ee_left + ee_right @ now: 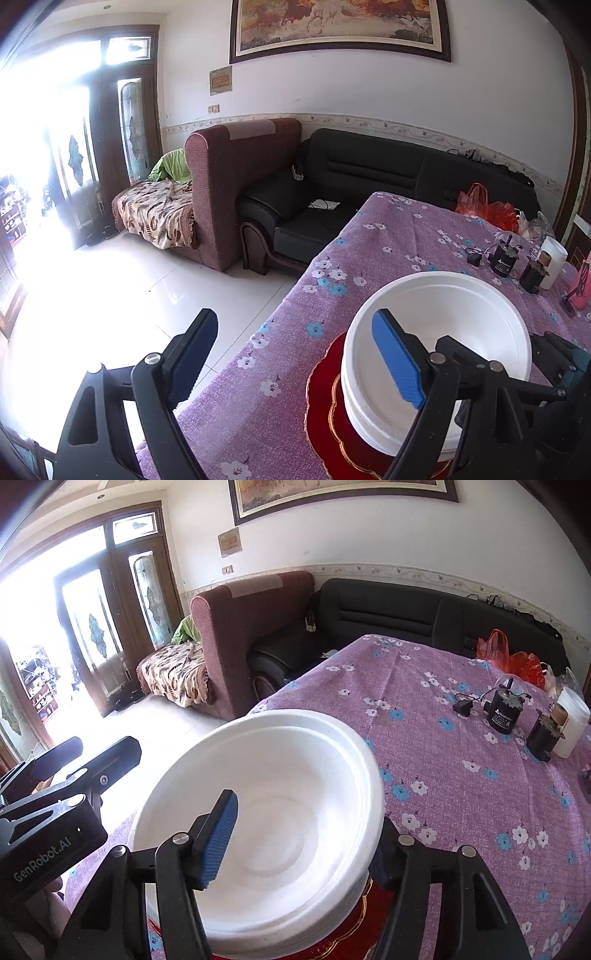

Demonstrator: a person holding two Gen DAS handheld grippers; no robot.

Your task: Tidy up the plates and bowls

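A stack of white foam bowls point(443, 314) point(295, 794) stands on red plates with a gold scalloped rim point(325, 398) point(376, 897), near the left edge of the purple flowered table point(388, 229) point(424, 686). My left gripper point(295, 362) is open, its right blue pad in front of the stack's near left rim and its left finger out over the floor, holding nothing. My right gripper point(301, 853) is open astride the stack's near right rim: its left pad hangs inside the top bowl and its right finger is outside the rim. The left gripper point(98, 748) also shows left of the bowls.
At the table's far right are two black cylinders point(504, 712), a small black adapter point(461, 707), a white cup point(572, 723) and red plastic bags point(517, 657). A black sofa point(369, 173) and a red armchair point(236, 192) stand beyond the table; white tiled floor lies to the left.
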